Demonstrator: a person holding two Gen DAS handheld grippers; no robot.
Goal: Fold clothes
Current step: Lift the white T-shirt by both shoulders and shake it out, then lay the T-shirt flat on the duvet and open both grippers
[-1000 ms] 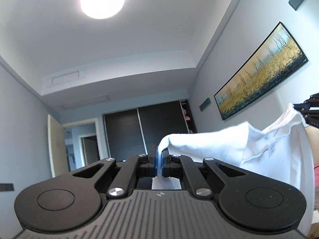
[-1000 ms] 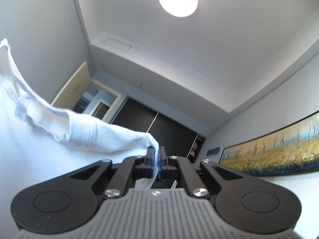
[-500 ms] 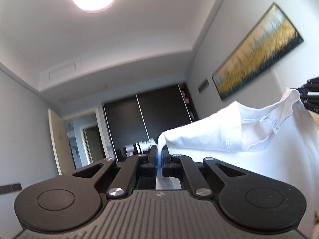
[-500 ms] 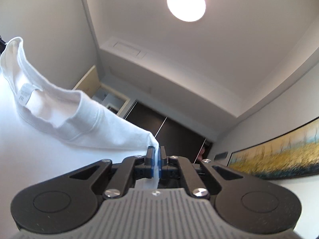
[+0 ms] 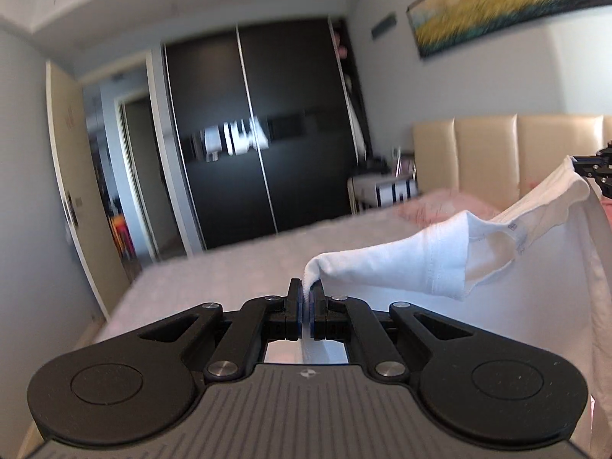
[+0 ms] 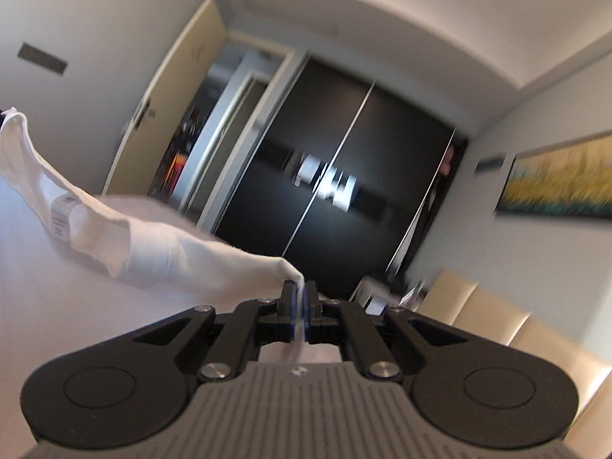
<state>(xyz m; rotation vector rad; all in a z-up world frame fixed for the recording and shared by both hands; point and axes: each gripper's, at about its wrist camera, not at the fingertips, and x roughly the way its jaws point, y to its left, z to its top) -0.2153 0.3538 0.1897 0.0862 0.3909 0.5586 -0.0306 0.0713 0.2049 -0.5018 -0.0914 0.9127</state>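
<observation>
A white T-shirt (image 5: 413,264) hangs stretched between both grippers above a pale bed (image 5: 229,279). My left gripper (image 5: 306,290) is shut on one shoulder corner of the shirt. At the far right edge of the left wrist view, the right gripper (image 5: 591,166) pinches the other corner. My right gripper (image 6: 300,292) is shut on its shoulder corner of the T-shirt (image 6: 160,252), and the neckline with its label (image 6: 61,214) runs off to the left. The body of the shirt drapes down below the grippers.
A dark sliding wardrobe (image 5: 256,145) fills the far wall, with an open door (image 5: 72,168) to its left. A beige padded headboard (image 5: 497,153) and pink bedding (image 5: 440,202) lie to the right, with a landscape painting (image 5: 508,4) above. A nightstand (image 5: 386,191) stands beside the bed.
Both grippers have dropped and tipped forward with the shirt still held. The views went from ceiling and lamp to the wardrobe, bed and headboard.
</observation>
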